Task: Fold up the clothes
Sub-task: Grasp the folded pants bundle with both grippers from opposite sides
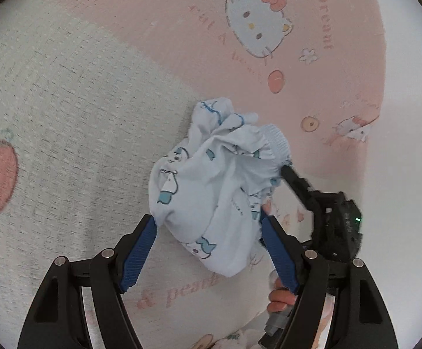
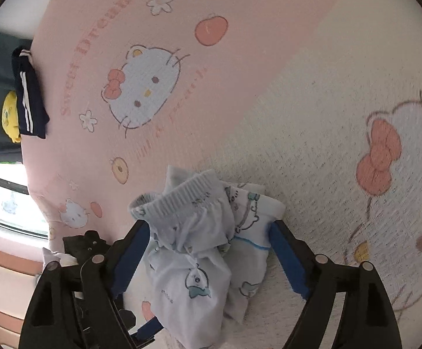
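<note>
A bed sheet [image 2: 240, 67], pink and cream with cat faces, peaches and flowers, carries everything. Pale blue shorts [image 2: 199, 250] lie bunched on it at 6 o'clock in the right wrist view. A folded navy garment [image 2: 29, 96] with white stripes lies at 9 o'clock.

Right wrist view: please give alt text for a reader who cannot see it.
A crumpled pale blue cartoon-print garment with a ribbed waistband lies bunched between the open blue-padded fingers of the right claw, on a pink and cream cartoon-cat bedsheet. A folded navy white-striped garment lies at the sheet's far left edge.
</note>
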`<act>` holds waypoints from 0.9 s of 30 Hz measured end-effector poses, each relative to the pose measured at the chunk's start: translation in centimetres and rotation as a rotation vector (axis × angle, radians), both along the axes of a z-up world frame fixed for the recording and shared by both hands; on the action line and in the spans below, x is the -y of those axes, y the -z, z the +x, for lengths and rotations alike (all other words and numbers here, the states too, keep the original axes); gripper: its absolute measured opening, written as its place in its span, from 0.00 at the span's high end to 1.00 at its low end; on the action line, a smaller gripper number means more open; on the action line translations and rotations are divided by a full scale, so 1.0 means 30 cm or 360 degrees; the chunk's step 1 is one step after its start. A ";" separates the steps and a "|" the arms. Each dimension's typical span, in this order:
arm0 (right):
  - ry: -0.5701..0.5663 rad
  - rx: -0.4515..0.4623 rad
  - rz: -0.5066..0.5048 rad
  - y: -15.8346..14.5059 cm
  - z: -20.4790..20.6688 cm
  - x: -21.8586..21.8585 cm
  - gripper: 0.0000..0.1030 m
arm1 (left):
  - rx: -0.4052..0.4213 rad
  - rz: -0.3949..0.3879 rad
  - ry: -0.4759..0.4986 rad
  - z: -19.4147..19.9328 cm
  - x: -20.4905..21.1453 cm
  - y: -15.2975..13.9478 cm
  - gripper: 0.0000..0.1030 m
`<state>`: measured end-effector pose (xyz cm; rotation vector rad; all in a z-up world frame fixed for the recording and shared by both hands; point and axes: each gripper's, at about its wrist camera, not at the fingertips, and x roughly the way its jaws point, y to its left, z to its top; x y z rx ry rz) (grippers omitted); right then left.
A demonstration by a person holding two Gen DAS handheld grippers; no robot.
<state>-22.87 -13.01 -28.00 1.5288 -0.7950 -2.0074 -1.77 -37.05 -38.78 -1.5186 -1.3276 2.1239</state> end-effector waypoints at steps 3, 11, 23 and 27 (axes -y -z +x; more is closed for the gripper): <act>0.0012 0.0037 0.0011 0.011 -0.003 -0.005 0.18 | 0.0003 0.0026 -0.0020 0.007 -0.018 0.032 0.29; -0.0012 0.0089 0.0012 0.039 -0.014 0.024 0.17 | 0.0024 0.0084 -0.0054 -0.003 -0.038 0.087 0.29; 0.0128 -0.0071 -0.0030 0.048 -0.031 0.024 0.37 | 0.0002 -0.0262 0.0207 -0.086 -0.093 0.056 0.63; 0.0144 -0.0105 0.0020 0.038 -0.010 0.009 0.60 | 0.0002 -0.0307 0.0266 -0.100 -0.086 0.034 0.70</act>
